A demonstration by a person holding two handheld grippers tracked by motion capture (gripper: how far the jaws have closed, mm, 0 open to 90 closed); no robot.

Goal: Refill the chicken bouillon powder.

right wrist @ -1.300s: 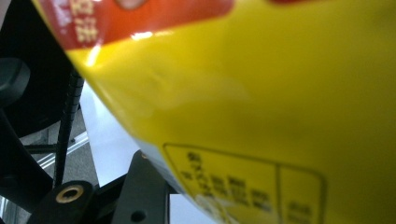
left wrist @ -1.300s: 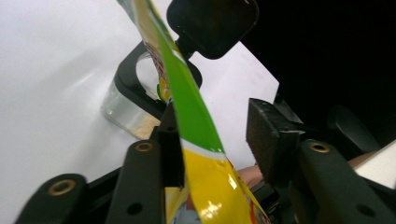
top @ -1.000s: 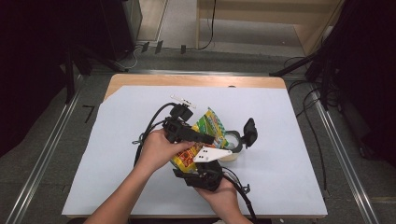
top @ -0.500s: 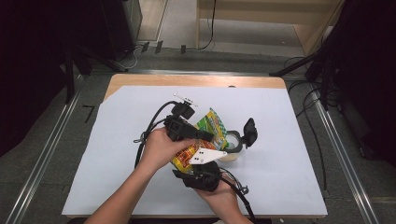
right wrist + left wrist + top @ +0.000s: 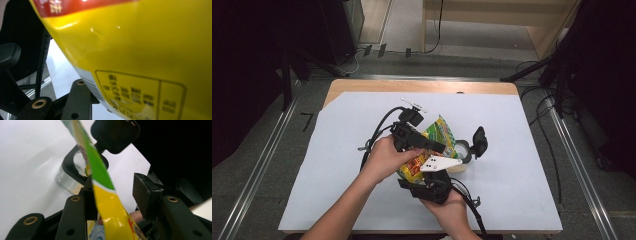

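White-covered desk [image 5: 337, 165]: snack bag [image 5: 439, 132] slants over clear container [image 5: 460, 159]; left gripper [image 5: 117, 192] just opened, bag loose between; right gripper [image 5: 428, 184] clamps bag's bottom.

Left gripper [image 5: 117, 195] jaws just opened wider; bag [image 5: 105, 195] sits between them, far pad off it. Left hand [image 5: 384, 159] shifted slightly toward the person.

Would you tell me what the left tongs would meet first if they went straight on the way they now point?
Probably the clear container with its black frame, ahead of the left tongs; the snack bag already stands between the jaws. Depth is unclear.
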